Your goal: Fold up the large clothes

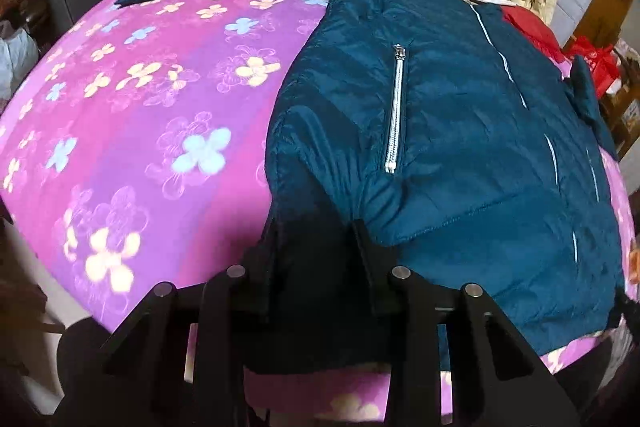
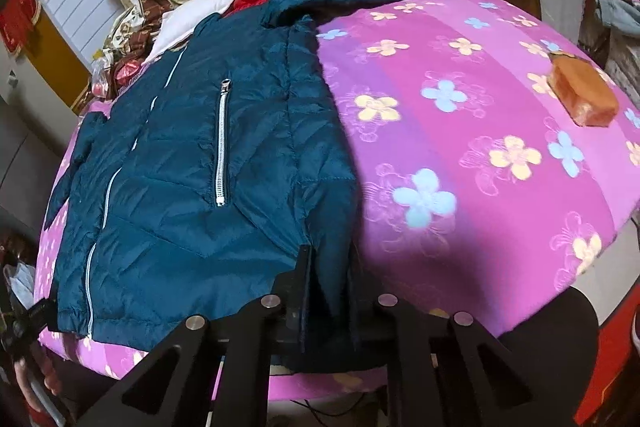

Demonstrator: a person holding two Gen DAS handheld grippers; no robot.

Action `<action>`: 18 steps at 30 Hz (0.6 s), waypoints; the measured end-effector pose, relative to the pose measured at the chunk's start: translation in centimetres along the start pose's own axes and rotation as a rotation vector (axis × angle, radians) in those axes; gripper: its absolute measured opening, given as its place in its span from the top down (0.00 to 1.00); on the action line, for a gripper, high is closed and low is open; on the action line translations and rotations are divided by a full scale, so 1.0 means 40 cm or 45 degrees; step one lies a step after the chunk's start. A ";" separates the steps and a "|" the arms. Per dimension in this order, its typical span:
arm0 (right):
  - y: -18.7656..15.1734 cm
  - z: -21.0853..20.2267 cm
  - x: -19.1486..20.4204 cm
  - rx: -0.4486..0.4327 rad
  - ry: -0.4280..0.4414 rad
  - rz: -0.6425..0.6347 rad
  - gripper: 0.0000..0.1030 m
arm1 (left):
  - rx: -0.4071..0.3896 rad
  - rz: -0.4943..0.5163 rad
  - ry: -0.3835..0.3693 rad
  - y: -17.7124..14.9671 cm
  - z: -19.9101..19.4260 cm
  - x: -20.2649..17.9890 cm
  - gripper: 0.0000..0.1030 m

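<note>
A dark teal quilted puffer jacket (image 1: 440, 131) lies front-up on a bed under a pink-and-purple flowered cover (image 1: 160, 99), its hem corners pinched by the left gripper (image 1: 316, 227) and the right gripper (image 2: 328, 255), fingers nearly closed on cloth. The slick, puffy nylon could slide out on lifting. Silver pocket zips (image 1: 396, 115) may snag; an orange block (image 2: 584, 99) sits right.

A bed is covered by a pink flowered sheet (image 1: 168, 99). A dark teal padded jacket (image 1: 460, 131) is spread flat on it, right of centre in the left wrist view. An orange-brown block (image 2: 584, 99) is seen lying on the sheet at the right wrist view's right edge.
</note>
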State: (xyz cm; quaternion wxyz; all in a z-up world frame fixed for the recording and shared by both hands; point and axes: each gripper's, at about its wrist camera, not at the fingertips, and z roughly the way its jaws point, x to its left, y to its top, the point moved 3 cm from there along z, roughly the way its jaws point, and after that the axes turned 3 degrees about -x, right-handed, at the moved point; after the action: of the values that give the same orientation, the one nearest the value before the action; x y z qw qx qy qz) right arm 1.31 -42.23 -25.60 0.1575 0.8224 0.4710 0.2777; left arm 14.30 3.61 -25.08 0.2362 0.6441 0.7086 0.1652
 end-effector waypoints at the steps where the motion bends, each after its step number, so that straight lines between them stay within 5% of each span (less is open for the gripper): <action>1: 0.001 -0.008 -0.003 -0.007 0.003 0.007 0.86 | -0.005 -0.012 0.011 0.002 -0.008 -0.001 0.69; 4: 0.009 -0.052 -0.011 -0.054 0.016 0.036 0.86 | -0.042 -0.050 -0.001 0.008 -0.056 0.012 0.69; 6: 0.018 -0.092 -0.013 -0.108 0.028 0.049 0.77 | -0.088 -0.080 0.001 0.018 -0.101 0.030 0.67; 7: 0.024 -0.107 -0.013 -0.132 0.036 0.055 0.71 | -0.114 -0.100 -0.008 0.025 -0.127 0.041 0.65; 9: 0.041 -0.146 -0.008 -0.213 0.067 0.084 0.39 | -0.159 -0.123 -0.006 0.033 -0.168 0.054 0.52; 10: 0.049 -0.161 -0.005 -0.249 0.082 0.096 0.35 | -0.188 -0.130 0.007 0.039 -0.192 0.062 0.49; 18: 0.158 -0.231 0.105 -0.281 0.265 0.062 0.34 | -0.329 -0.113 -0.009 0.124 -0.337 0.057 0.48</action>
State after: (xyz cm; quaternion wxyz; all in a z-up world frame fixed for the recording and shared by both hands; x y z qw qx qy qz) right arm 1.75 -41.84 -13.64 0.1902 0.7781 0.4313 0.4152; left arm 10.94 7.36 -11.46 0.3269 0.5769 0.7083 0.2422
